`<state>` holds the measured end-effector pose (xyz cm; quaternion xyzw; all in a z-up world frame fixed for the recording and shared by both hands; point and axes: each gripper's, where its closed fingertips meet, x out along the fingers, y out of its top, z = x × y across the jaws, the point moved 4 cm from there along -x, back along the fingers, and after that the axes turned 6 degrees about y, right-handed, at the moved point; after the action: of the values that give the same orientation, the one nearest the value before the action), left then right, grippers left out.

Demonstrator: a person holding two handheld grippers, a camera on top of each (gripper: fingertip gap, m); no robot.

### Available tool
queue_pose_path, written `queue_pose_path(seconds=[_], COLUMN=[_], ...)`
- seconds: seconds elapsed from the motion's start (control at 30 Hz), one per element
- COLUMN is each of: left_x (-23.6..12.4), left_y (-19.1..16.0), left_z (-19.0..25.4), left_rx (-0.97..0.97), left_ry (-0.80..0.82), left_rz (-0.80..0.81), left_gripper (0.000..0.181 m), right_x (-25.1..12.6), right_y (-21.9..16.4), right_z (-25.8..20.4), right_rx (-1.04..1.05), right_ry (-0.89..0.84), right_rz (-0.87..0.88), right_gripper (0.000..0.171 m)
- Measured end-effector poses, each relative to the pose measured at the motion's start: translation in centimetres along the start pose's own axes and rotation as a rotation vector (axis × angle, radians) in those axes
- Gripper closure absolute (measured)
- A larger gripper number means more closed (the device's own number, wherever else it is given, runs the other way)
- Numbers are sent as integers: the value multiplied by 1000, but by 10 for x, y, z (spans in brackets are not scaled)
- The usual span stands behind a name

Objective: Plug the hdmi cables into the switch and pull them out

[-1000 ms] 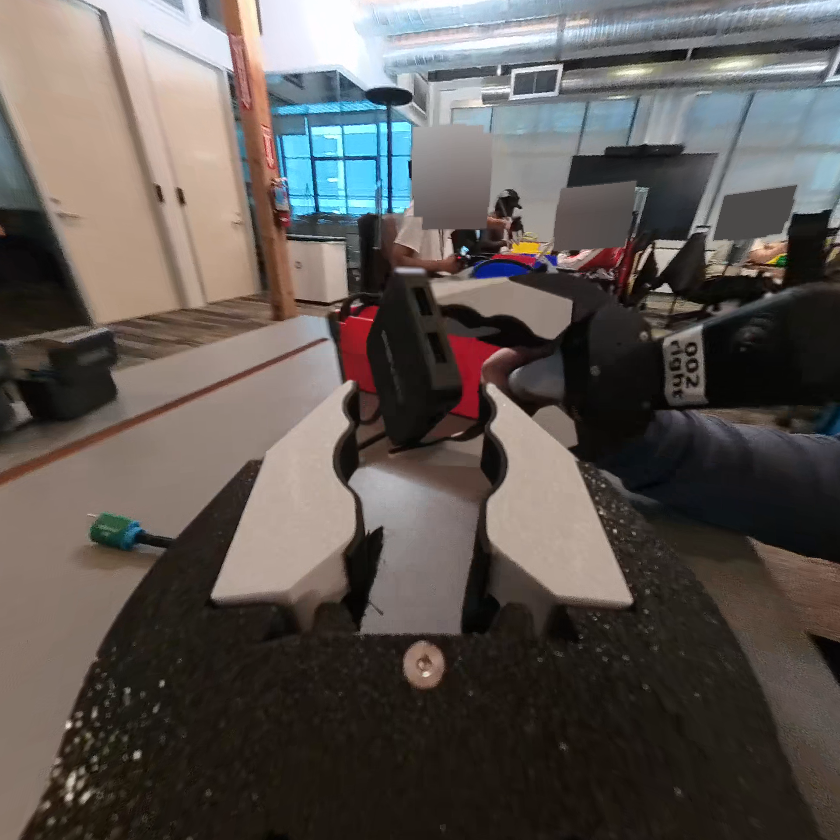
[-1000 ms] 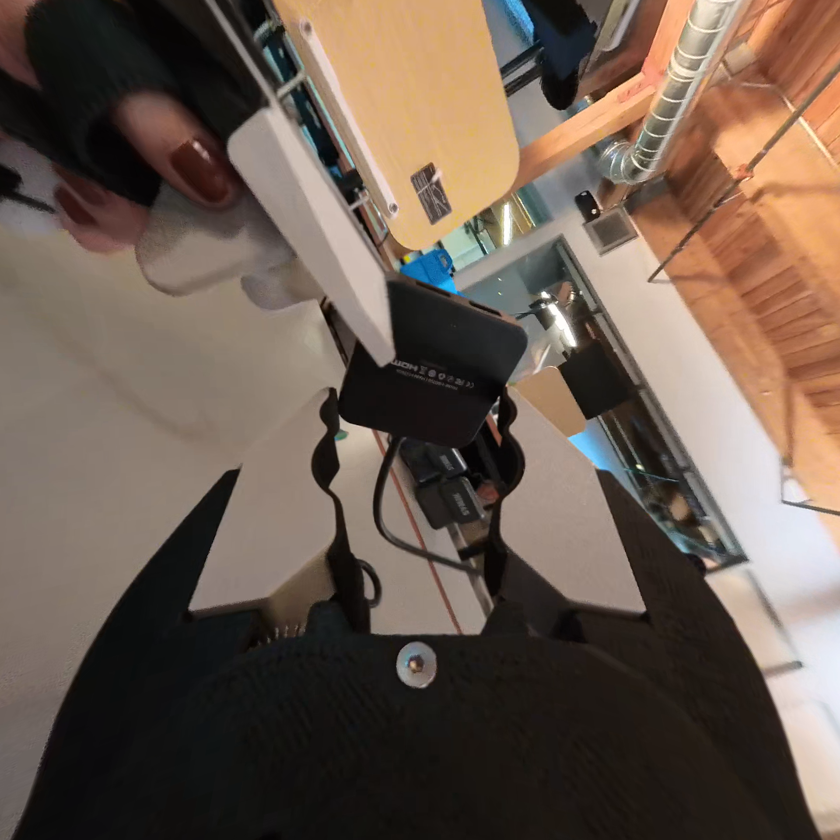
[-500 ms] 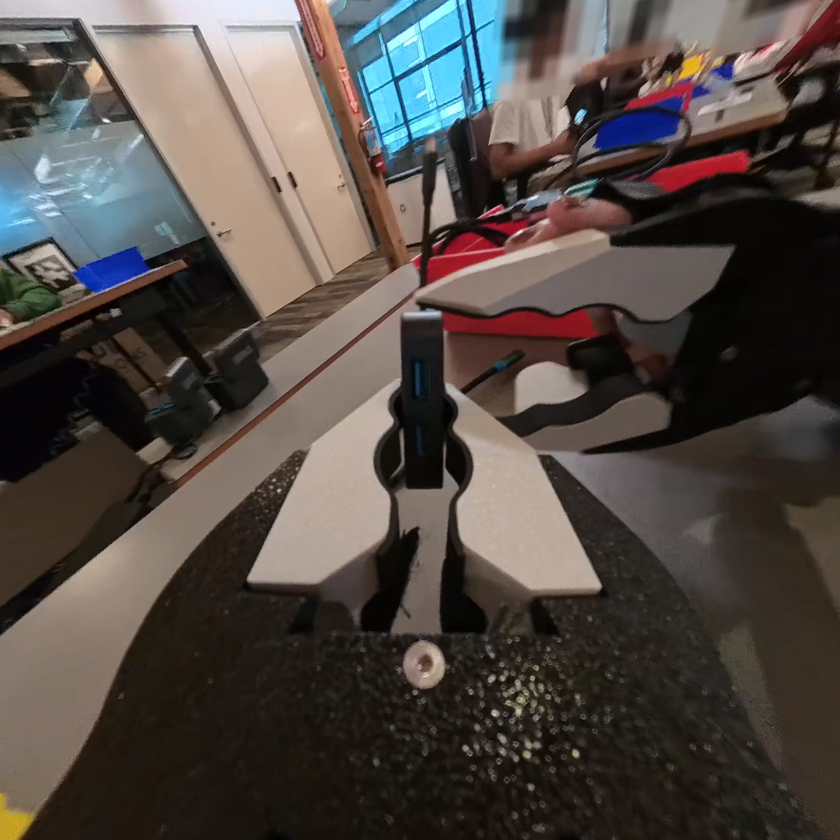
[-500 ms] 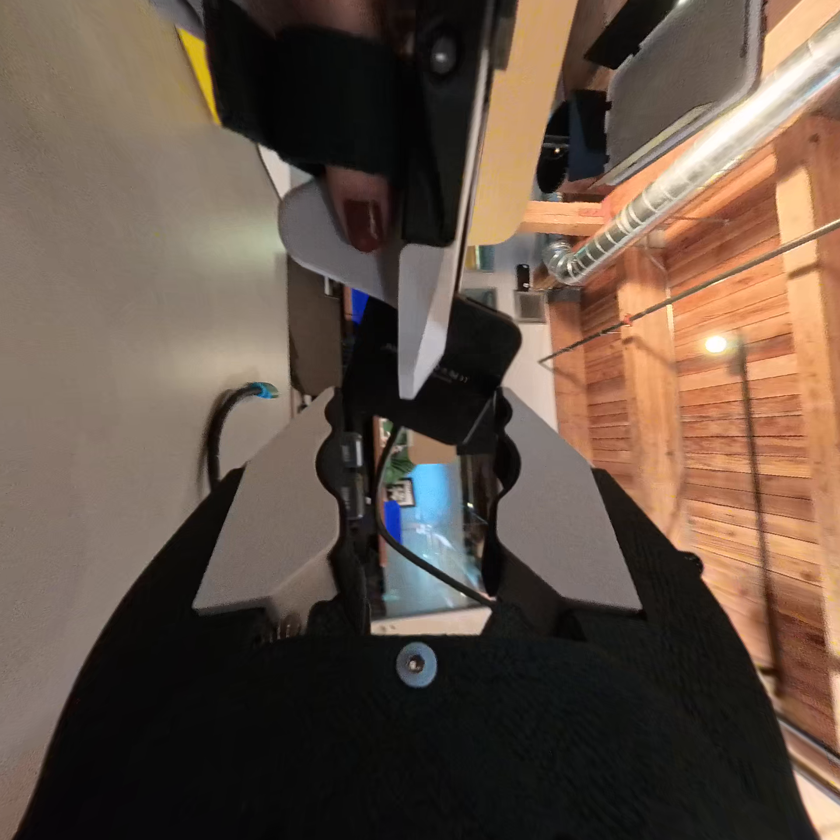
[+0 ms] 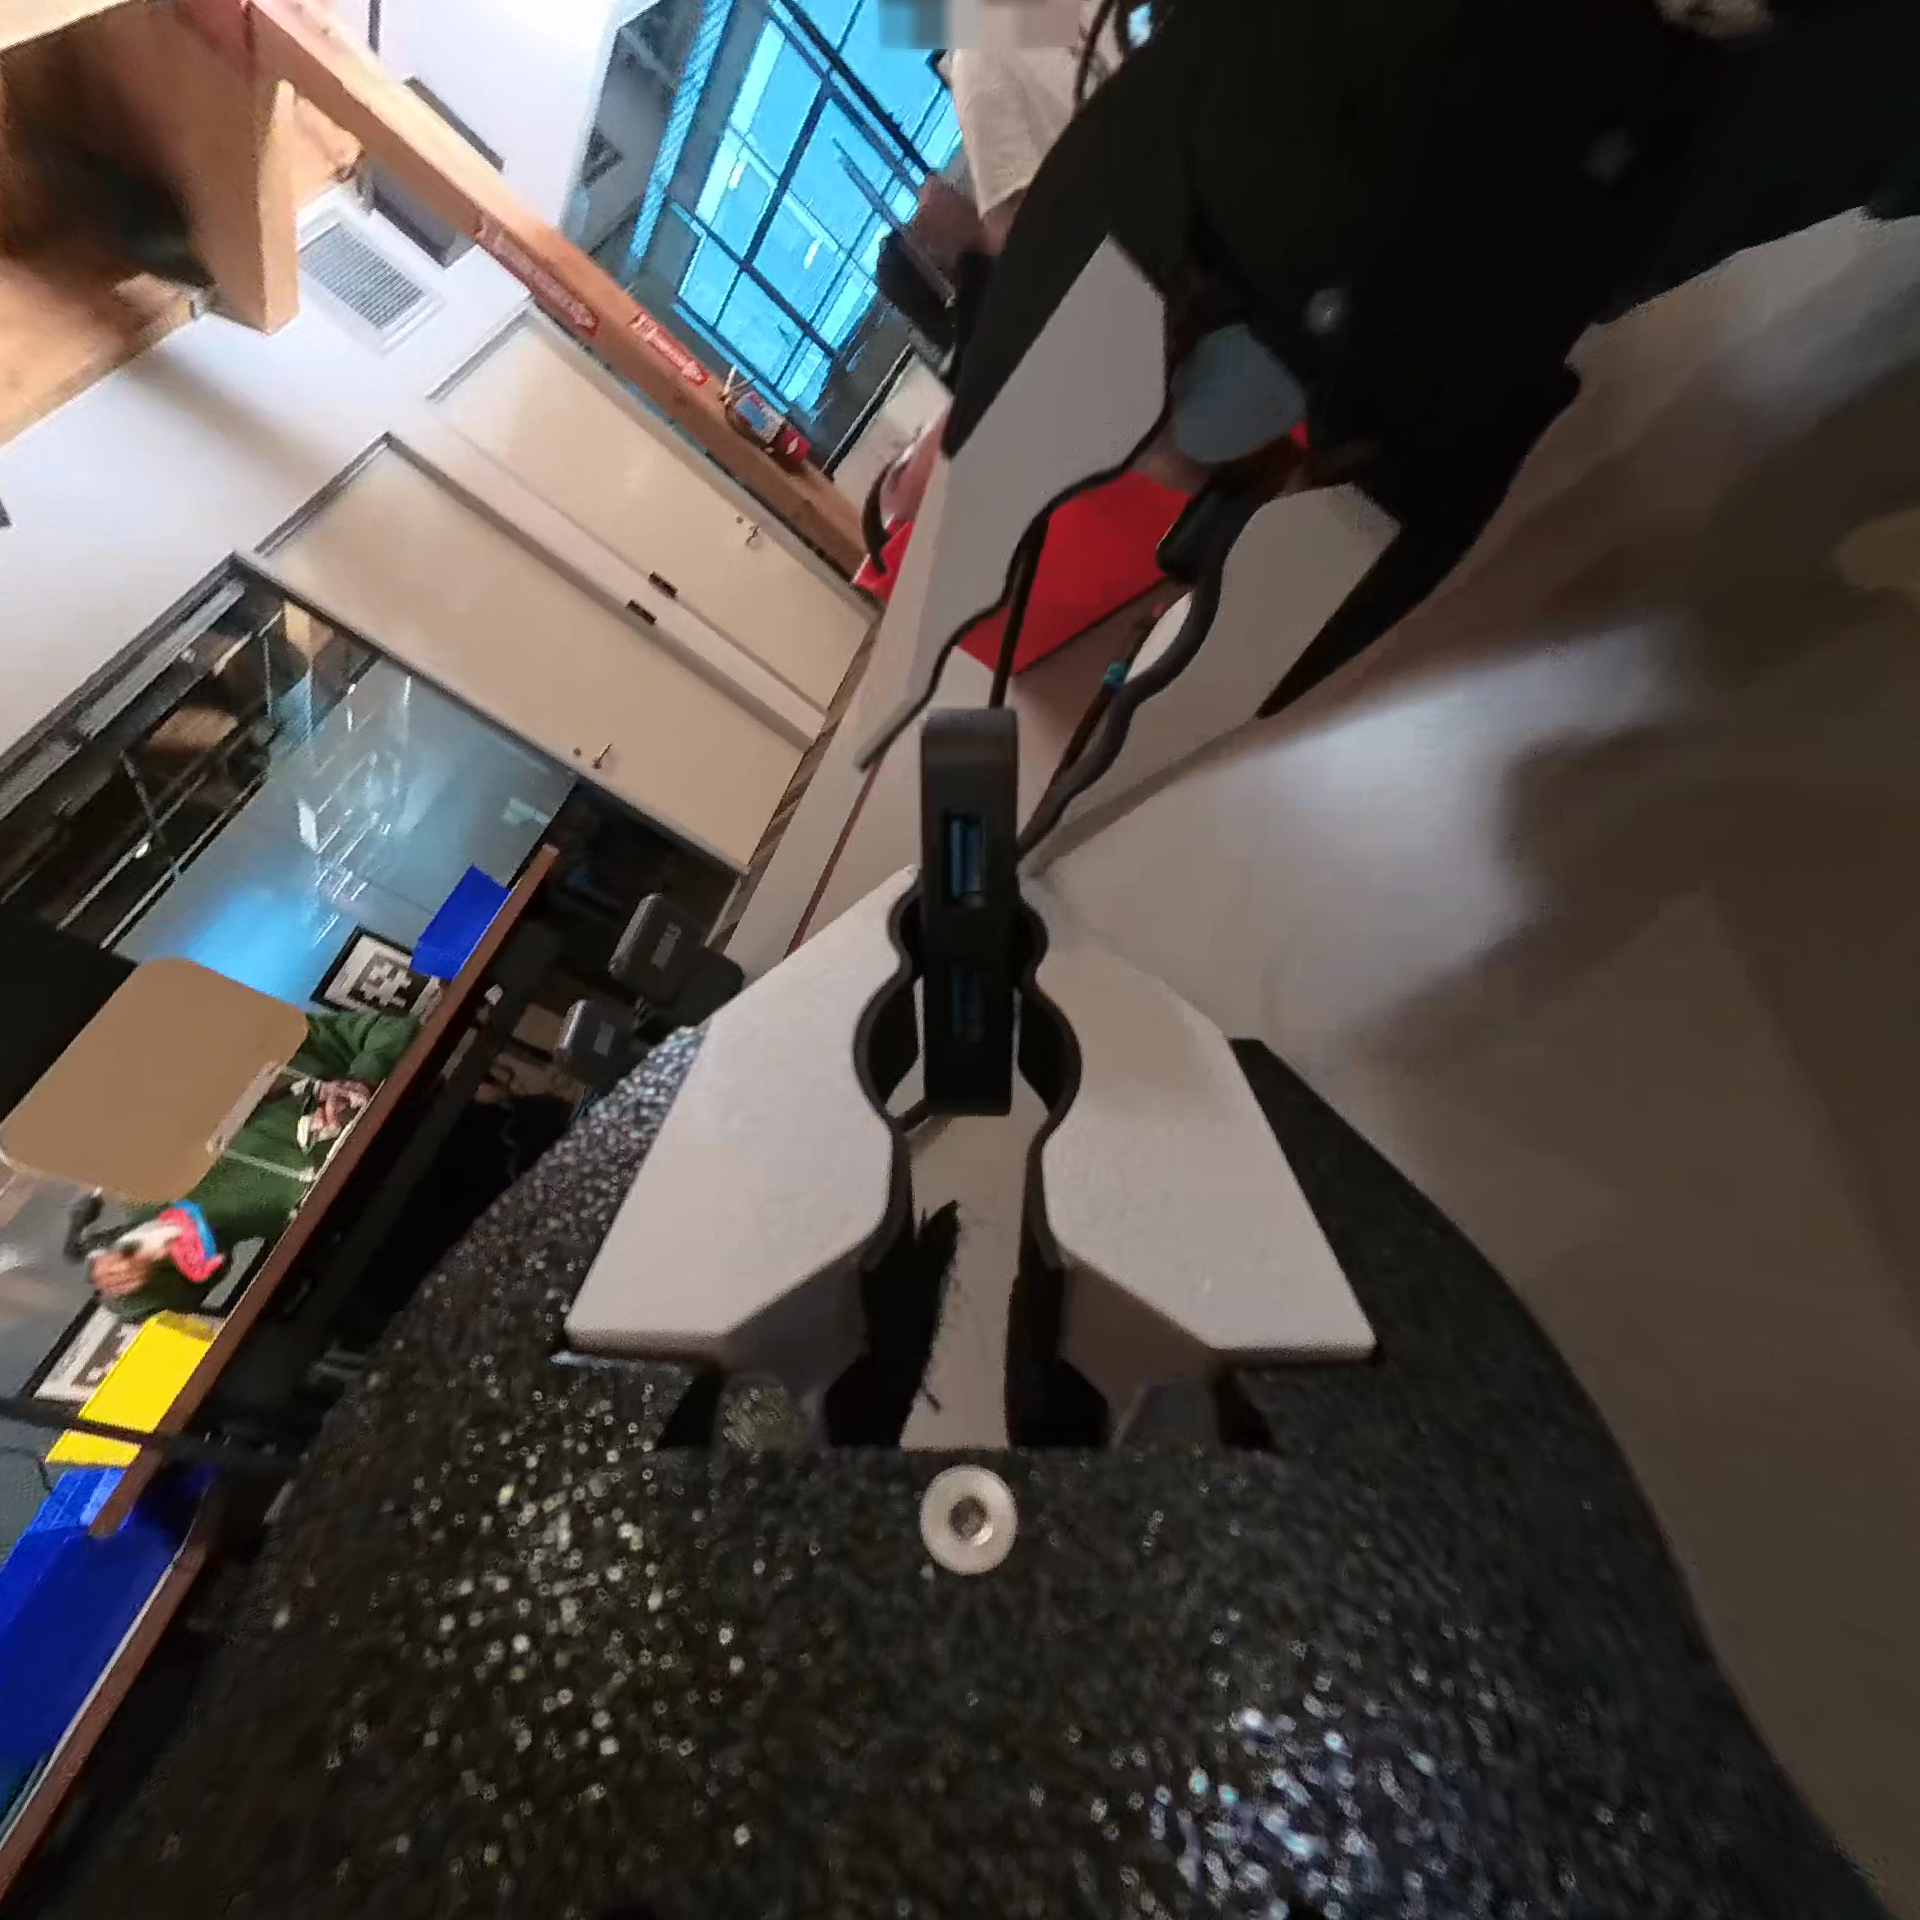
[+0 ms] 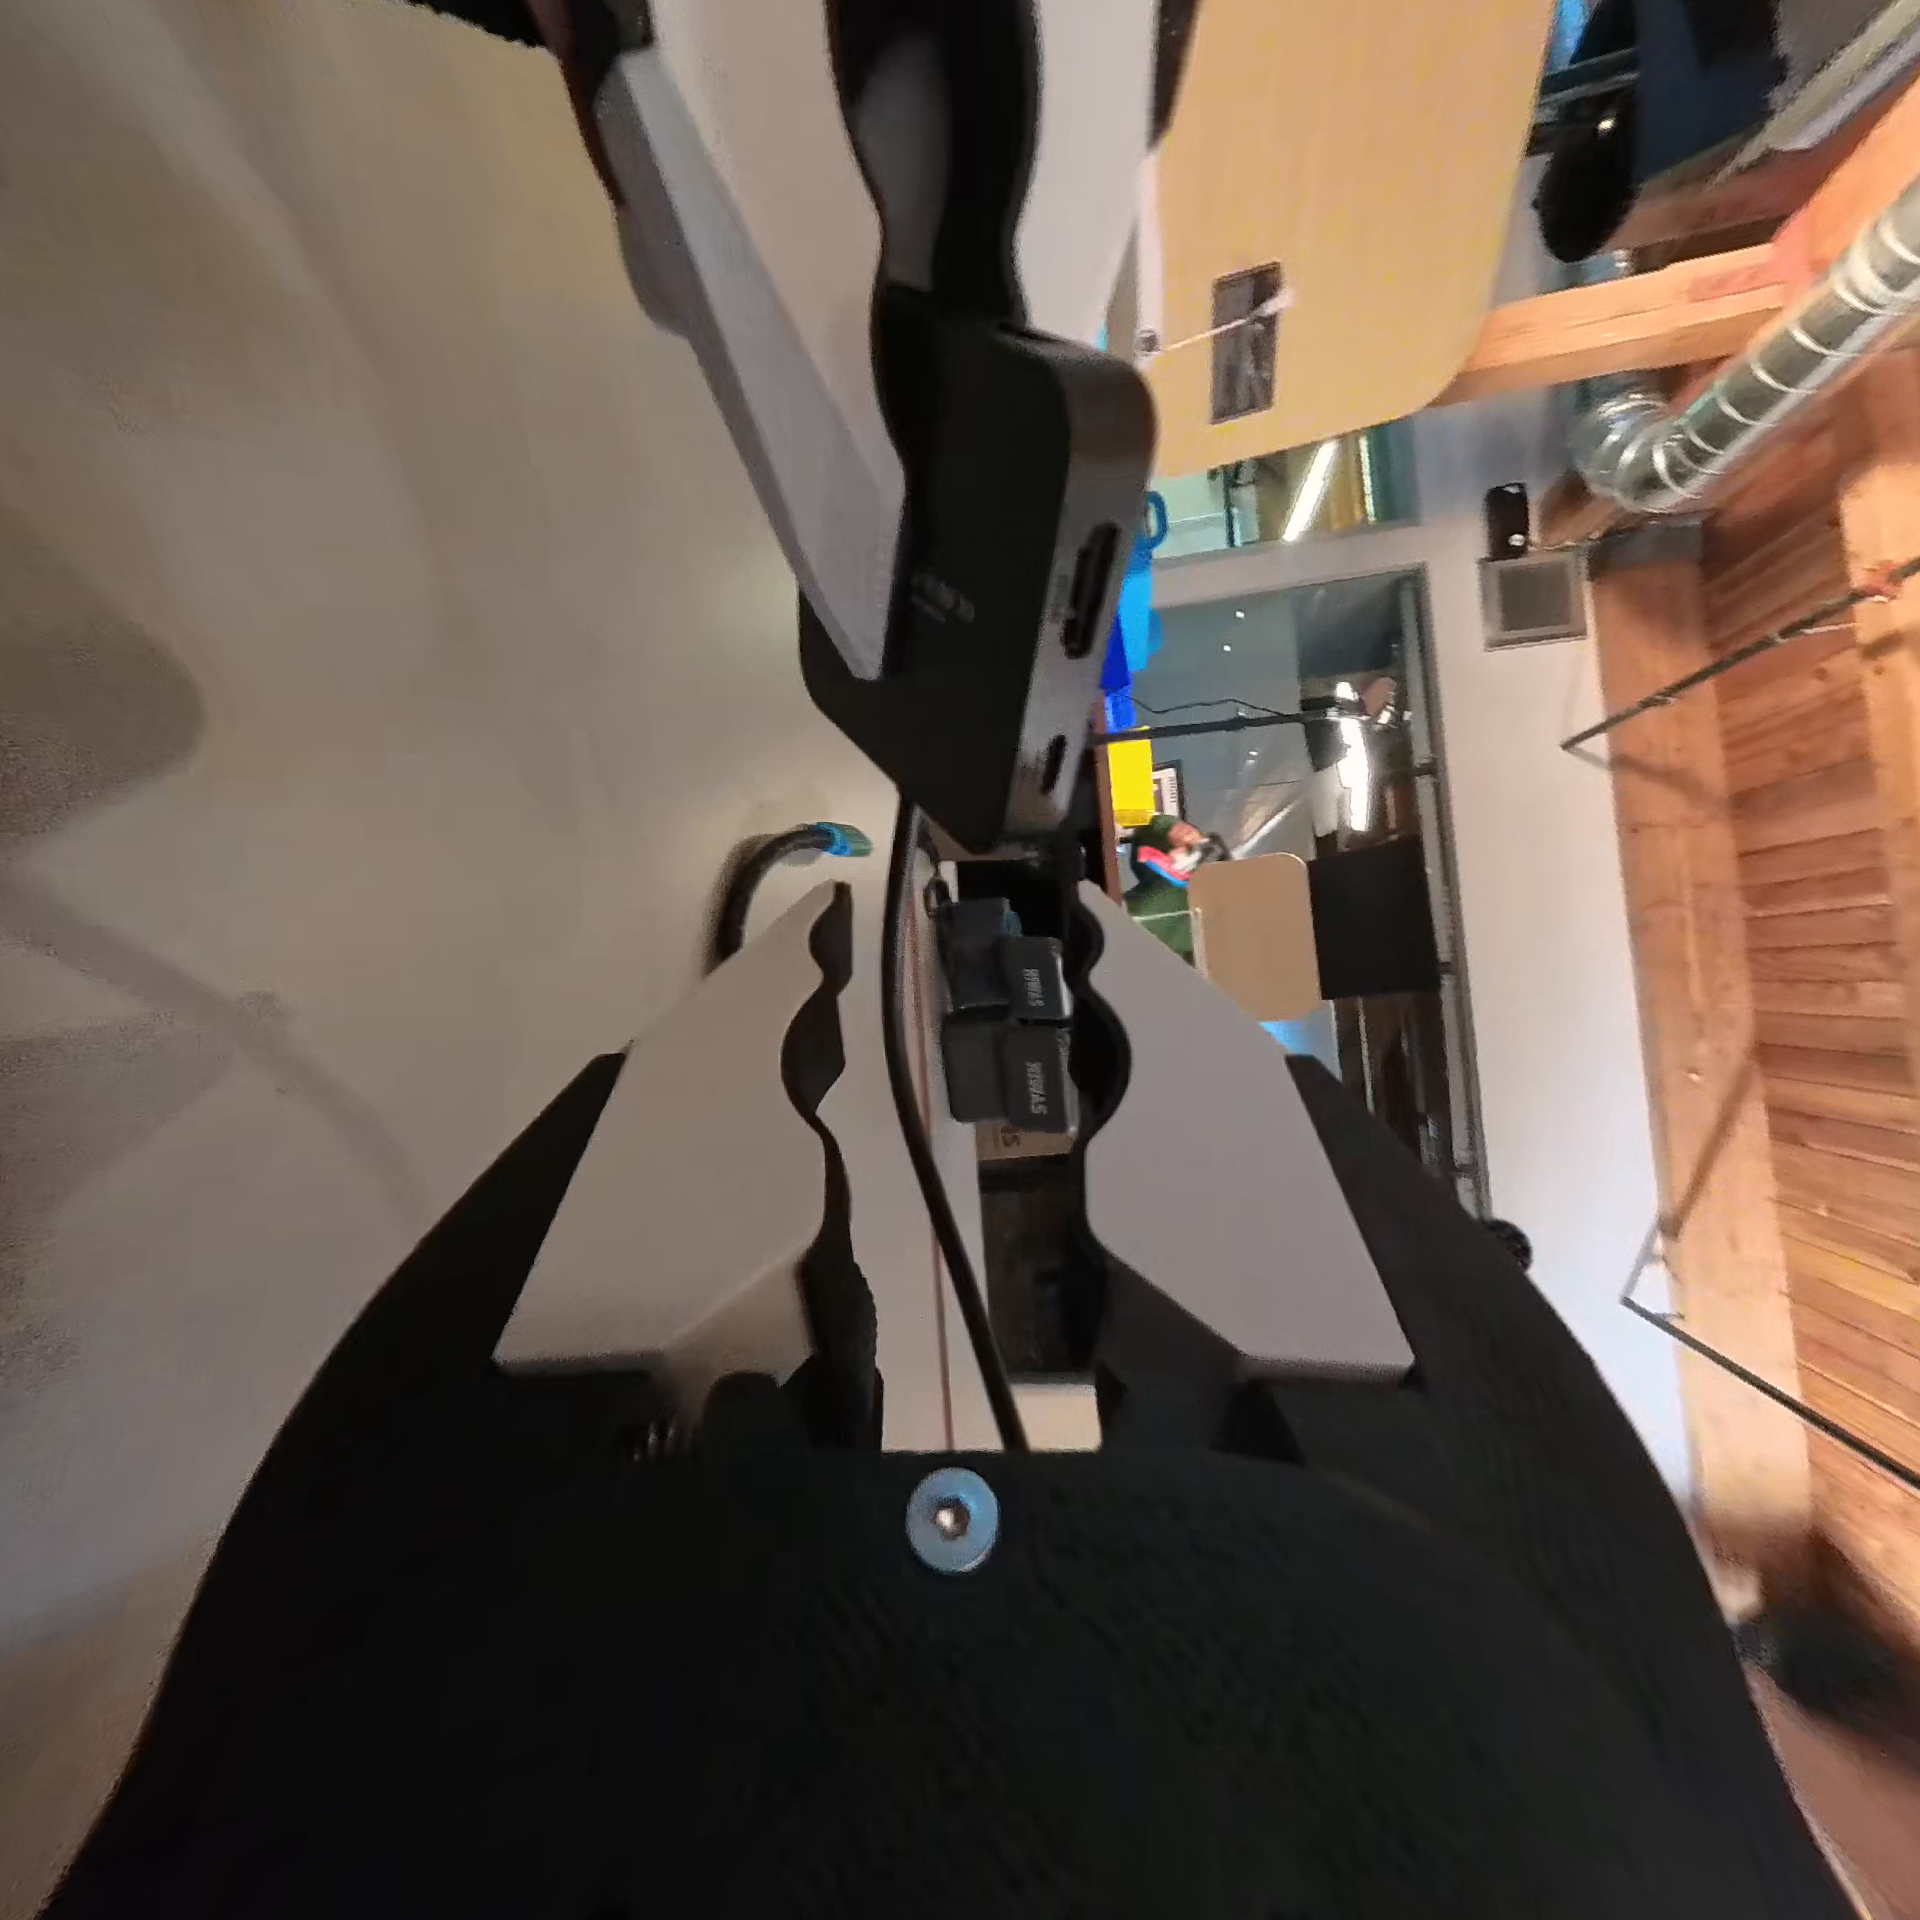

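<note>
Our left gripper (image 5: 966, 935) is clamped on the black switch (image 5: 968, 914), held edge-on. Our right gripper (image 6: 961, 935) stands apart, holding nothing, just short of the switch.

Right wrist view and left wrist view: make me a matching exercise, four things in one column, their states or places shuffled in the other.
1. right tool
2. black cable with a blue-green plug
3. left tool
4. thin black lead

A. shut on the black flat switch box
B. lying on the pale table
C. open, gripping nothing
D. hanging from that box, through the right tool's gap

Pairs: 1-C, 2-B, 3-A, 4-D
</note>
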<state>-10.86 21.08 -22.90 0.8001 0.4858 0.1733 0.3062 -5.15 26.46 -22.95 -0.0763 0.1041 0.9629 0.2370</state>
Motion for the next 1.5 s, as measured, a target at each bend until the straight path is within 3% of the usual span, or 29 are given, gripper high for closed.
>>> queue_pose_path(seconds=[0.13, 0.2, 0.27, 0.7, 0.8, 1.0, 1.13, 1.37, 1.5], left_x=[-4, -4, -4, 4, 6, -4, -14, -19, -20], left_y=[8, 6, 4, -1, -17, -61, -78, -88, -88], left_z=[6, 9, 12, 15, 4, -34, -49, -56, -58], left_rx=[20, 30, 52, 83, 130, -24, -166, -255, -277], left_ry=[-33, -52, -44, -19, 72, 330, 414, 474, 496], left_rz=[52, 32, 14, -82, -217, -472, -503, -502, -479], left_gripper=[170, 170, 170, 169, 169, 170, 171, 171, 171], right_x=[7, 9, 9, 12, 9, -16, -36, -18, -42], right_y=[0, -2, -3, 9, 5, -13, -45, -83, -91], right_z=[-15, -17, -18, -22, -16, 38, 66, 45, 65], right_rx=[2, 7, 51, 159, 215, 450, 600, 763, 815], right_ry=[90, 90, 121, 165, 132, -203, -504, -472, -581], right_rz=[-23, -37, -46, 11, 38, 164, 115, -55, -37], right_gripper=[144, 167, 170, 169, 149, 143, 144, 148, 148])
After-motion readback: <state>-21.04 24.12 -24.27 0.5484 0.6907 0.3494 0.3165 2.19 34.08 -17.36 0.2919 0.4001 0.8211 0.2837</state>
